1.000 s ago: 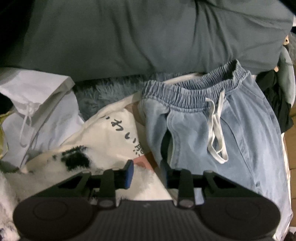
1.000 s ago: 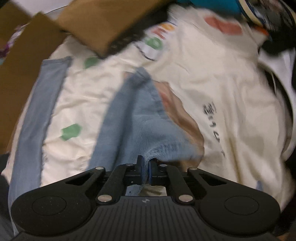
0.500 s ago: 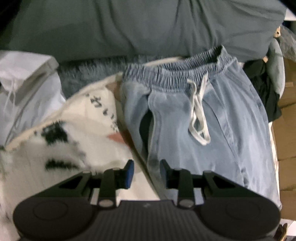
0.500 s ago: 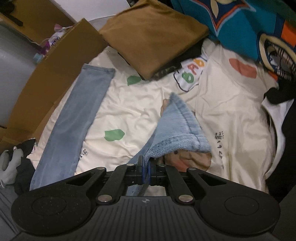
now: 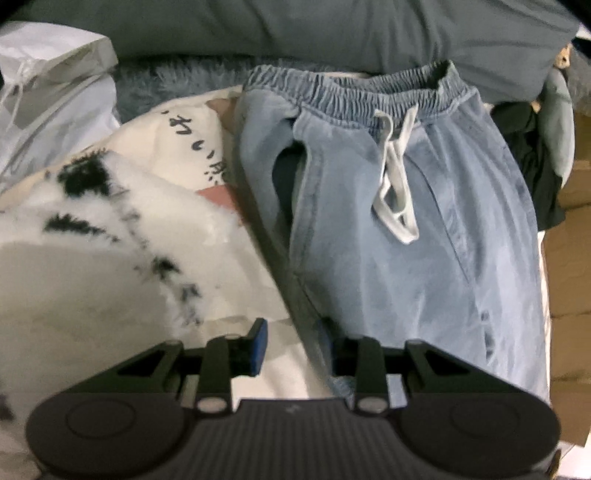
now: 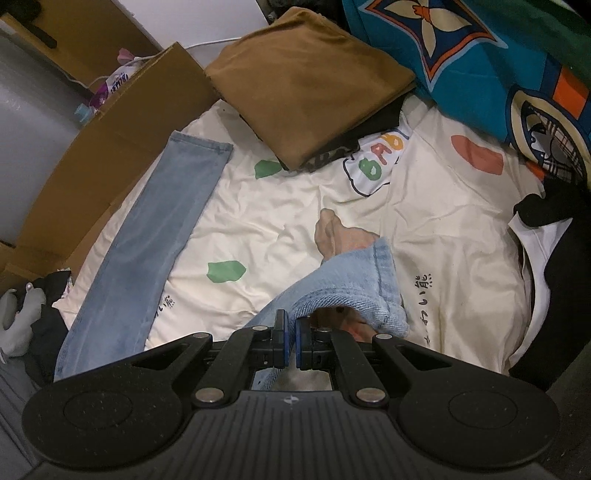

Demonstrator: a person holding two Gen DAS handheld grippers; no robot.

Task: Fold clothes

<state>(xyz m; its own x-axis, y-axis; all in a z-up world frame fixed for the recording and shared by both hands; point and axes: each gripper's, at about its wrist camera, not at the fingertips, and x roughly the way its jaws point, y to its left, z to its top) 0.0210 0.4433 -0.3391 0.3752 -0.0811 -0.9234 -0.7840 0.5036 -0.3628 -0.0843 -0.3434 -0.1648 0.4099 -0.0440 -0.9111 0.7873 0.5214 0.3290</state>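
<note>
1. Across the bed we see a cream printed sheet (image 6: 303,206), with a grey pillow (image 5: 295,33) at its head and a folded brown garment (image 6: 306,77) lying on it.
2. Beside the bed, a cardboard box (image 6: 122,122) stands open; we cannot tell its contents.
3. Our right gripper (image 6: 290,341) pinches one hem of the light-blue jeans (image 5: 406,229), lifted off the sheet; the other leg lies flat.
4. Our left gripper (image 5: 291,341) hangs narrowly parted over the jeans' edge, holding nothing.

cream printed bedsheet (image 6: 303,206), cardboard boxes (image 6: 122,133)
</note>
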